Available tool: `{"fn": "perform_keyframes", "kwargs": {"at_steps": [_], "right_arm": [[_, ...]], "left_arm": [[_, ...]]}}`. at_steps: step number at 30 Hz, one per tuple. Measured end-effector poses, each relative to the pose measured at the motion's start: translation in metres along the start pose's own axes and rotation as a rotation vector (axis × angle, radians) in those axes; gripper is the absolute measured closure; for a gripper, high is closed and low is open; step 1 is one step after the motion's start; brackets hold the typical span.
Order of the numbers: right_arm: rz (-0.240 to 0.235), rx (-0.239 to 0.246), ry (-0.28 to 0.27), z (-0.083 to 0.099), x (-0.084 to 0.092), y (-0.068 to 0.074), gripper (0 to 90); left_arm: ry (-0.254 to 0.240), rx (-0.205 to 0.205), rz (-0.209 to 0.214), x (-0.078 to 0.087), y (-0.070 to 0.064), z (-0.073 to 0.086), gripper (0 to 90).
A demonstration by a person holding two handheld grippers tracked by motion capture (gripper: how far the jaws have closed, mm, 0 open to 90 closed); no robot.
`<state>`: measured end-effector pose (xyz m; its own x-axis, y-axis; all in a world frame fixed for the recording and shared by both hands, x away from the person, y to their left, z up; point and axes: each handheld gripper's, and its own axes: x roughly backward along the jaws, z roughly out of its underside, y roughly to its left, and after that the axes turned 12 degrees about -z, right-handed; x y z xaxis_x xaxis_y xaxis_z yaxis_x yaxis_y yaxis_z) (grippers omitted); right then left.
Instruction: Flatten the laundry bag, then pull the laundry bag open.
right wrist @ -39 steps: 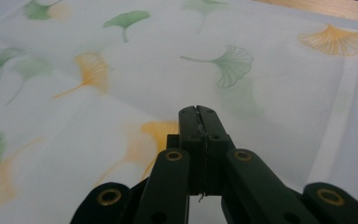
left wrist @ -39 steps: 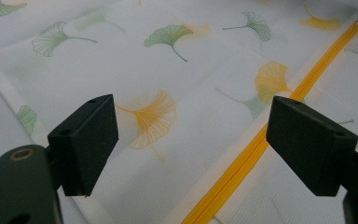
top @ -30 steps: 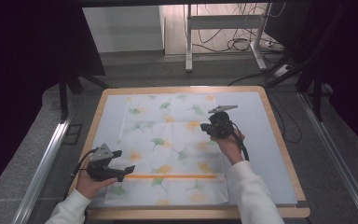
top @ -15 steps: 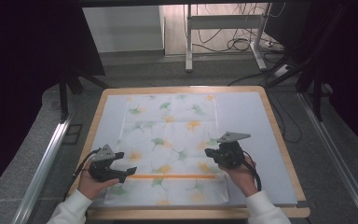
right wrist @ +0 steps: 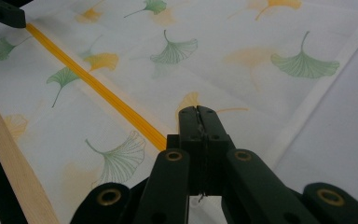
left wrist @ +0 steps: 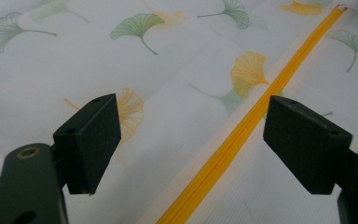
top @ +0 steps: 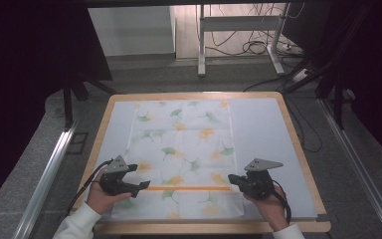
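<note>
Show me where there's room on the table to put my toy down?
Best spot: the plain pale strip between the leaf-print cloth and the table's right wooden edge, beyond the right gripper. A thinner bare strip runs along the cloth's left side. The near edge is crowded: the left gripper and both hands sit by the orange stripe.

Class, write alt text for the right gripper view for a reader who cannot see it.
The right tongs, jaws pressed shut on nothing, hover low over a white cloth printed with green and yellow ginkgo leaves. An orange stripe crosses the cloth diagonally, and the table's wooden edge shows at left.
</note>
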<state>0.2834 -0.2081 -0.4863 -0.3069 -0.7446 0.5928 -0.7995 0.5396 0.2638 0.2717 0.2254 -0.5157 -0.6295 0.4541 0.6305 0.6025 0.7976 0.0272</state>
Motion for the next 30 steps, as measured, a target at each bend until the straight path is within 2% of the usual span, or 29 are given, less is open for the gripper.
{"fn": "perform_keyframes", "kwargs": {"at_steps": [3,8,11,14,19,20,25,30], "right_arm": [[-0.007,0.001,0.004,0.0,-0.001,0.001,89.4],[-0.01,0.007,-0.003,-0.002,-0.001,0.004,89.4],[-0.009,0.008,-0.006,-0.002,0.0,0.005,89.4],[-0.011,0.014,-0.004,0.002,0.003,0.008,89.4],[-0.012,0.008,0.003,0.009,0.006,0.012,89.4],[-0.012,0.001,0.009,0.013,0.008,0.013,89.4],[-0.017,-0.008,0.02,0.02,0.01,0.015,89.4],[-0.022,-0.009,0.041,0.023,0.007,0.016,89.4]], "left_arm": [[0.001,0.008,0.022,-0.002,-0.002,-0.001,19.5],[0.0,0.016,0.024,-0.003,-0.001,-0.003,19.8],[0.0,0.004,0.023,-0.003,-0.003,-0.005,20.0],[0.013,-0.034,0.028,-0.008,-0.01,-0.011,20.3],[0.024,-0.06,0.042,-0.011,-0.016,-0.015,21.3],[0.027,-0.074,0.06,-0.011,-0.02,-0.018,21.9],[0.05,-0.11,0.097,-0.018,-0.032,-0.023,22.9],[0.06,-0.135,0.116,-0.024,-0.039,-0.03,23.5]]}}
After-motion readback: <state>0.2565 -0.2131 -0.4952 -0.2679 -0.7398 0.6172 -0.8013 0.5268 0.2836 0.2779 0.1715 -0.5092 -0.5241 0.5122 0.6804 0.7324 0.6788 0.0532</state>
